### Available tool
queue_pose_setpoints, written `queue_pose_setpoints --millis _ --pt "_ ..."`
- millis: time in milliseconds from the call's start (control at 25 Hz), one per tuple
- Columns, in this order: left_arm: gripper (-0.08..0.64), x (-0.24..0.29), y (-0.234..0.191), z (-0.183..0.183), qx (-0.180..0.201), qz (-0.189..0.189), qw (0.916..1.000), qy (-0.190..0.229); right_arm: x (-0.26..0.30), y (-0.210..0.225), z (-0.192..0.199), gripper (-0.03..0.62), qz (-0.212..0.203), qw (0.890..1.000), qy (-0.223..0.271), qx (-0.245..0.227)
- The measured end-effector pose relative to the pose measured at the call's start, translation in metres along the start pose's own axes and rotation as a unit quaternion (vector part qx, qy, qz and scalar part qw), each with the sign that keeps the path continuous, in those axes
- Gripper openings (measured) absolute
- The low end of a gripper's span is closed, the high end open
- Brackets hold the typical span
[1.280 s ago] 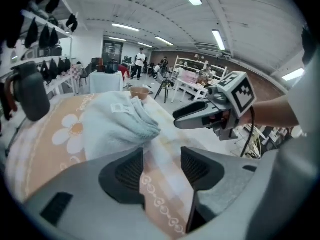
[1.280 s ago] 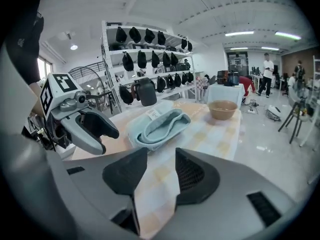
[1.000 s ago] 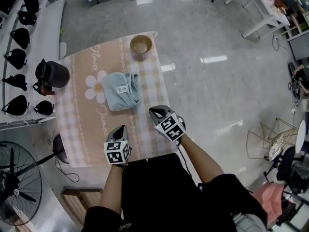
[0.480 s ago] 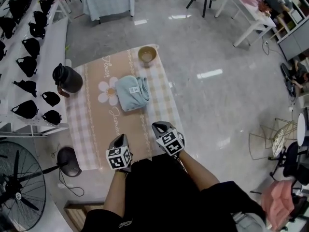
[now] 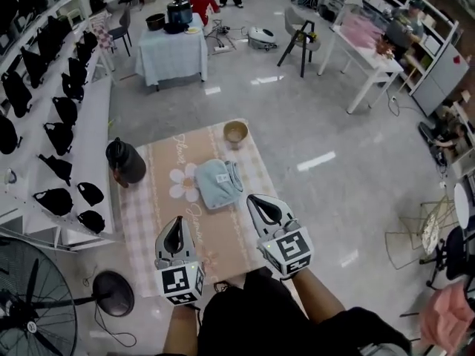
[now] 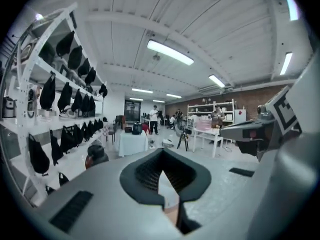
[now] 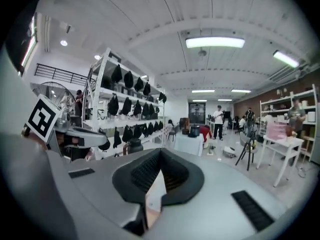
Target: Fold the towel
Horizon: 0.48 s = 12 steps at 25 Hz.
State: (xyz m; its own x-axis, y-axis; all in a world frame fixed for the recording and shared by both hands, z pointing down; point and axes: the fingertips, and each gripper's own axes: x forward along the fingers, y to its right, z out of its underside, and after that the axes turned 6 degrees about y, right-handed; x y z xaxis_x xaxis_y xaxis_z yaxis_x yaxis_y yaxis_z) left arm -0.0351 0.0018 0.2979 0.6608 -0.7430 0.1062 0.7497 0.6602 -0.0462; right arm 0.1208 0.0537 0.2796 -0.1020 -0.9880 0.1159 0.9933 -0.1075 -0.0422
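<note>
Pale-blue towel [image 5: 220,184] lies folded in a compact bundle mid-counter [image 5: 148,221], so we judge the folding finished. Our left tool [image 5: 177,228] and right tool [image 5: 258,205] are closed, empty and clear of it. Any tidying would need reopened jaws.

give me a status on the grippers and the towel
Left gripper shut, empty; right gripper shut, empty. Towel lies folded on the tablecloth, untouched. Bowl and jug stand clear of it.
</note>
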Motion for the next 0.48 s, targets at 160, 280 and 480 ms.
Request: queue_pose_setpoints --millis 160,280,480 --pt "0.003 -0.018 -0.003 -0.057 0.012 0.002 0.9982 0.058 -0.013 -0.004 -0.057 0.005 0.012 0.998 0.059 -0.028" --pt "0.003 -0.029 -0.008 -0.073 0.002 0.002 0.9972 0.075 -0.019 -0.014 -0.079 0.005 0.002 0.995 0.087 -0.039" --pt "0.003 -0.029 -0.006 -0.071 -0.017 -0.002 0.9963 0.084 -0.023 -0.010 -0.083 0.005 0.005 0.994 0.095 -0.060"
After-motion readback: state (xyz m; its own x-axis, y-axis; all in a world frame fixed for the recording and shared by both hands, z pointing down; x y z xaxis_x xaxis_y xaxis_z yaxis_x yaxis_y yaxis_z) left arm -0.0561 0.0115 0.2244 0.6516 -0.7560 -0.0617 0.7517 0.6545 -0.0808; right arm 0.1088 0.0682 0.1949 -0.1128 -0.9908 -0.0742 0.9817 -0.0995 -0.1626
